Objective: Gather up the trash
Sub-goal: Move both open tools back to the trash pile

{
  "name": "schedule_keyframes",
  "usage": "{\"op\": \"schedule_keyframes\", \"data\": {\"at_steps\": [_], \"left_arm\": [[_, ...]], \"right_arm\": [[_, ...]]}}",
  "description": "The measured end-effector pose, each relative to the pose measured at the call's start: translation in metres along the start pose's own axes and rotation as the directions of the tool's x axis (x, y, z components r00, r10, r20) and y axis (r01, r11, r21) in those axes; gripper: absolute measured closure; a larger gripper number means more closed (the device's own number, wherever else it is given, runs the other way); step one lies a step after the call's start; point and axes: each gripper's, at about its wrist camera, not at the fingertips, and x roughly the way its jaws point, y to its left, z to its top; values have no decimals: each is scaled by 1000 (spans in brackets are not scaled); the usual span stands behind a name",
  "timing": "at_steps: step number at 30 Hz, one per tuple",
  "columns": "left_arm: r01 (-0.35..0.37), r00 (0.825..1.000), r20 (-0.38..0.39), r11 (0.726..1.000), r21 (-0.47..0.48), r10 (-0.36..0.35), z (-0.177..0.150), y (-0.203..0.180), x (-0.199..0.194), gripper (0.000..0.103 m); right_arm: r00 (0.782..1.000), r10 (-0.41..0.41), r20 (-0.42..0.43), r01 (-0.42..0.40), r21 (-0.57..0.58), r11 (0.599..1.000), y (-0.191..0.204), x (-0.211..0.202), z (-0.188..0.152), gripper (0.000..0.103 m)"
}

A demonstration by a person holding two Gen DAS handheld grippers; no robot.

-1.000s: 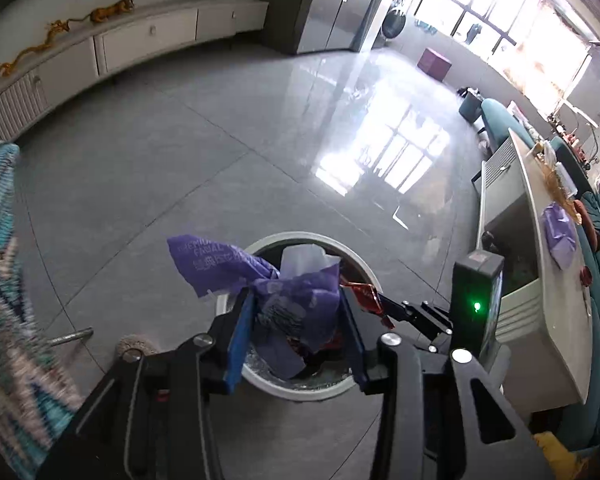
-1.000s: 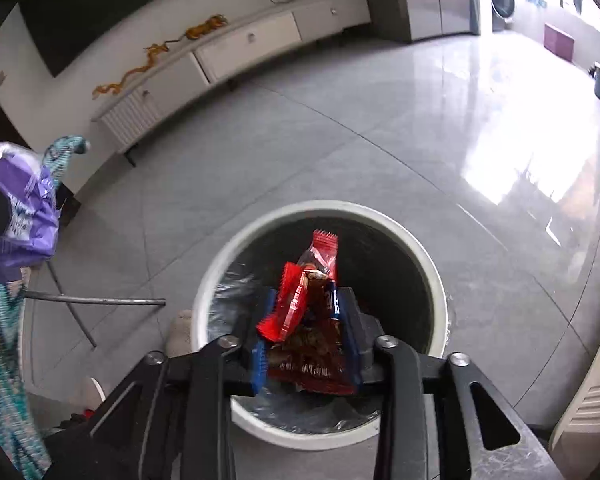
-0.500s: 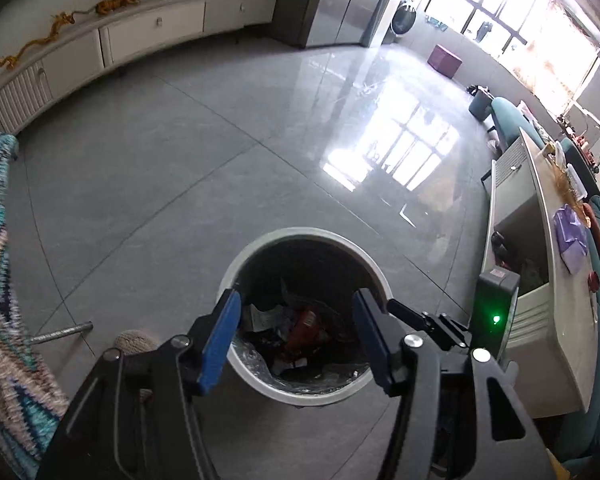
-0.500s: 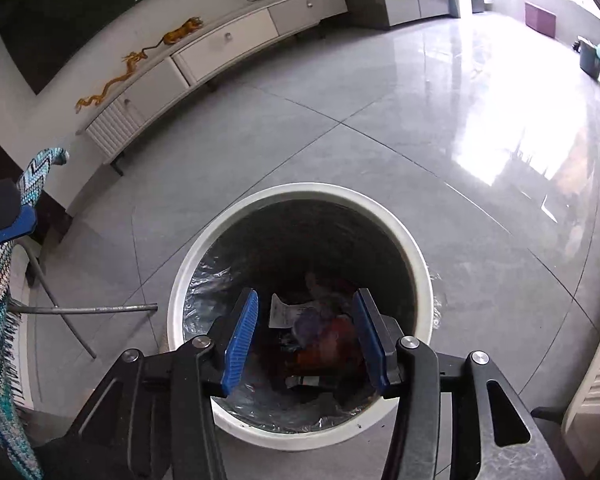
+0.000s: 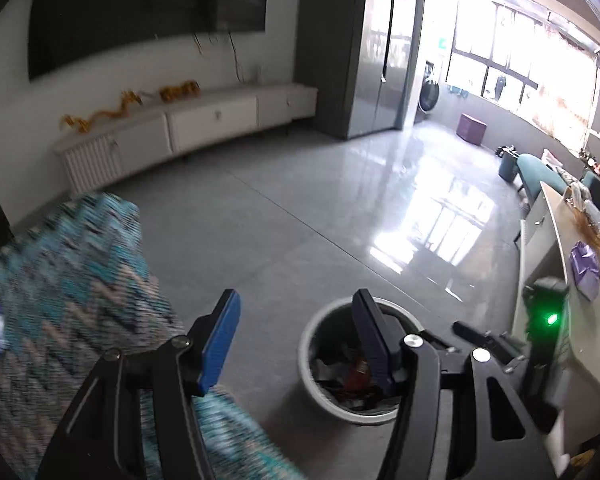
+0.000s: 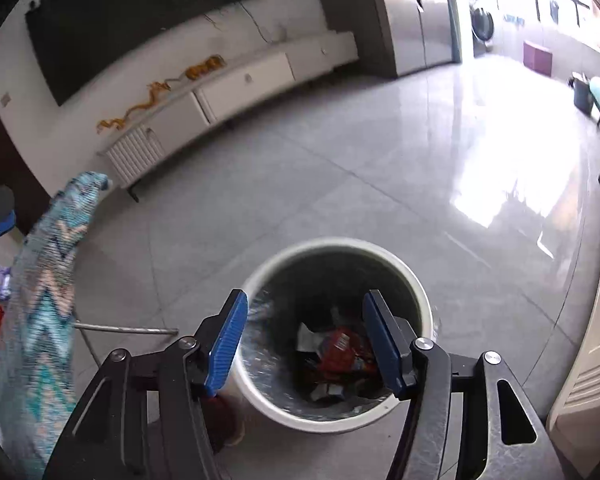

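Here, we hold both the left gripper [image 5: 296,336] and right gripper [image 6: 302,336] wide and empty, wrappers [image 6: 340,346] lying in the bin [image 6: 416,284] at six o'clock. Next, we judge, comes fetching the purple wrapper [image 5: 586,266] at three o'clock.

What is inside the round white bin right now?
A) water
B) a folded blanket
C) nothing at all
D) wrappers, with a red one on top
D: in the right wrist view the bin holds crumpled wrappers, with a red wrapper lying on top; the open right claw above it grips nothing.
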Motion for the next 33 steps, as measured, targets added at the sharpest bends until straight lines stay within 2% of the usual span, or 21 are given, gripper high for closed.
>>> {"op": "schedule_keyframes", "data": {"at_steps": [7, 10, 13, 20, 24, 33], "left_arm": [[-70, 995, 73, 995, 70, 65, -13, 18, -65, 46], [-86, 993, 82, 995, 55, 82, -20, 28, -89, 46], [-133, 986, 105, 990, 35, 129, -28, 38, -113, 46], [-229, 962, 139, 972, -51, 234, -49, 86, -171, 46], [-254, 954, 133, 960, -118, 269, -67, 121, -200, 46], [-341, 913, 130, 898, -280, 387, -119, 208, -269, 46]], "right_arm": [[992, 54, 113, -45, -81, 996, 45, -66, 10, 39], [985, 78, 151, -61, -113, 992, 62, -91, 12, 38], [979, 100, 180, -75, -142, 987, 77, -111, 12, 38], [962, 161, 221, -112, -218, 969, 120, -154, 6, 36], [954, 194, 230, -131, -261, 956, 148, -172, 3, 35], [933, 269, 238, -168, -372, 913, 210, -204, -2, 34]]}}
